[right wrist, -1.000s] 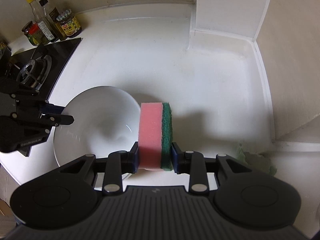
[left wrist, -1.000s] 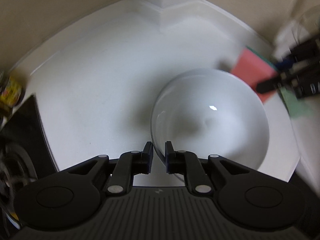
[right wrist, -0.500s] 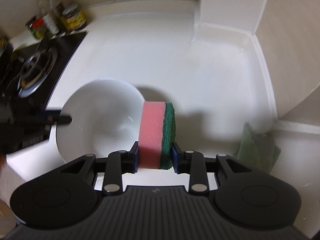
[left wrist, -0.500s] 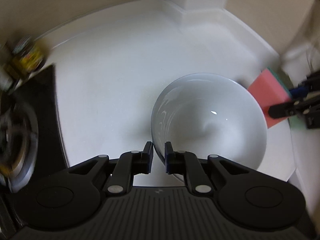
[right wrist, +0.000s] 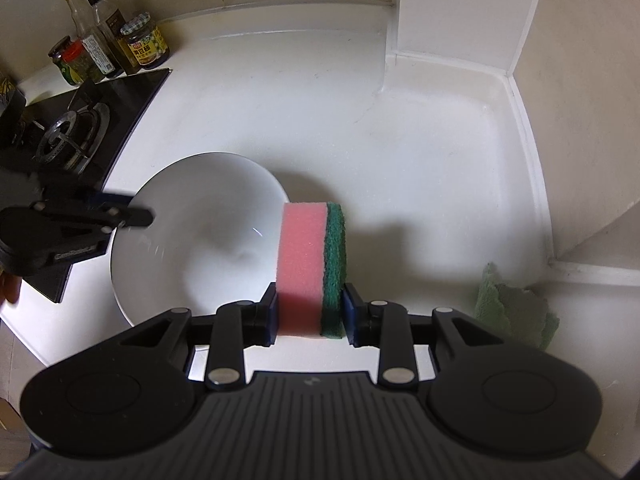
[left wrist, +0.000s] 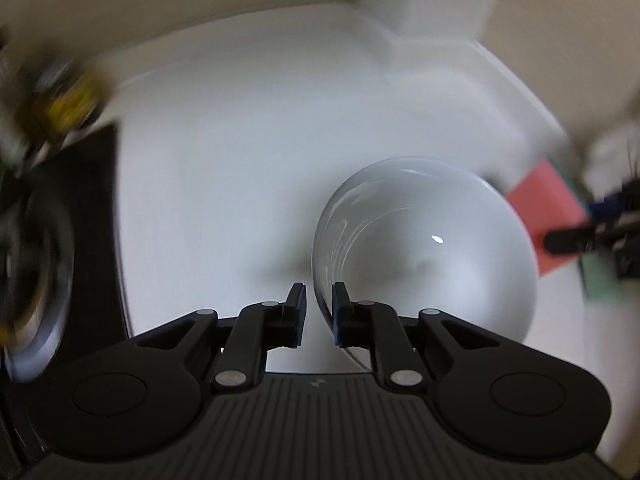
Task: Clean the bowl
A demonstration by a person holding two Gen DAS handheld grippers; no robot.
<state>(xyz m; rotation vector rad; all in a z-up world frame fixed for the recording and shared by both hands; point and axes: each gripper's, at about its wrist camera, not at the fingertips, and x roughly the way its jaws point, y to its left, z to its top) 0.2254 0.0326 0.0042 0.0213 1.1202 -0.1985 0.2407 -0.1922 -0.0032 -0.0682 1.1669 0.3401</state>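
A white bowl (left wrist: pixel 432 248) (right wrist: pixel 200 232) sits on the white counter (right wrist: pixel 320 120). My left gripper (left wrist: pixel 319 296) (right wrist: pixel 140 216) straddles the bowl's left rim. Its jaws are opening: the thin rim runs between them, close to the right finger, and a sliver of counter shows beside the left one. My right gripper (right wrist: pixel 310 300) (left wrist: pixel 560 240) is shut on a pink sponge with a green scouring side (right wrist: pixel 304 256) (left wrist: pixel 540 208). The sponge stands upright just over the bowl's right rim.
A black gas stove (right wrist: pixel 72 132) (left wrist: pixel 32 240) lies left of the bowl, with several sauce bottles and jars (right wrist: pixel 108 48) behind it. A crumpled green cloth (right wrist: pixel 512 308) rests at the right by the wall. A white pillar (right wrist: pixel 452 8) stands at the back.
The left view has rolled, bringing the stove and jars in at the left. The left jaws stand slightly wider around the rim. The right gripper still holds the sponge by the bowl.
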